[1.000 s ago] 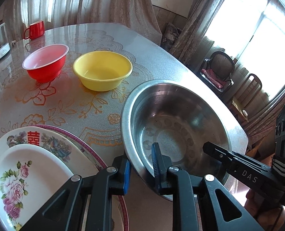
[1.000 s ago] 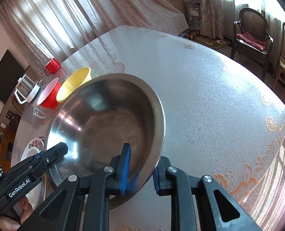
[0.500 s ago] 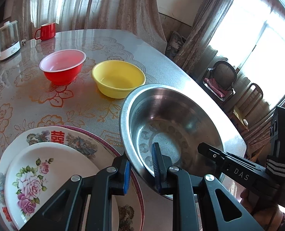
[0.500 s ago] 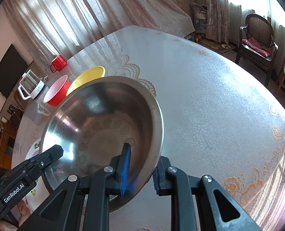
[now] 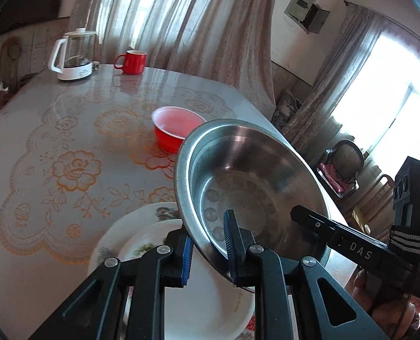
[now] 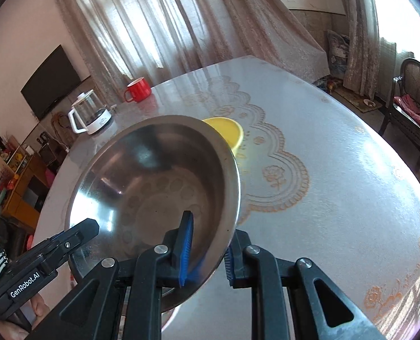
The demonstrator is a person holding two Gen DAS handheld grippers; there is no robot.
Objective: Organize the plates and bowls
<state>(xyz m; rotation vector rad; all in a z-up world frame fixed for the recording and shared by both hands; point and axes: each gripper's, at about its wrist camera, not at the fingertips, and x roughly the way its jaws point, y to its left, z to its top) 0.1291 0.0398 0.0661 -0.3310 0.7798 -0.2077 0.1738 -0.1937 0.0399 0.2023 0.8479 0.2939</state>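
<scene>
Steel bowl (image 5: pixel 255 175) rim pinched between both fingers (image 5: pixel 229 236).

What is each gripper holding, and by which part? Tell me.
Both hold the steel bowl by its rim: the left gripper clamps the near-left edge, the right gripper the opposite edge, one finger inside and one outside.

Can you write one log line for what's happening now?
step: carry steel bowl | left claw: gripping rim | right claw: gripping rim | bowl: off table, above plates
</scene>
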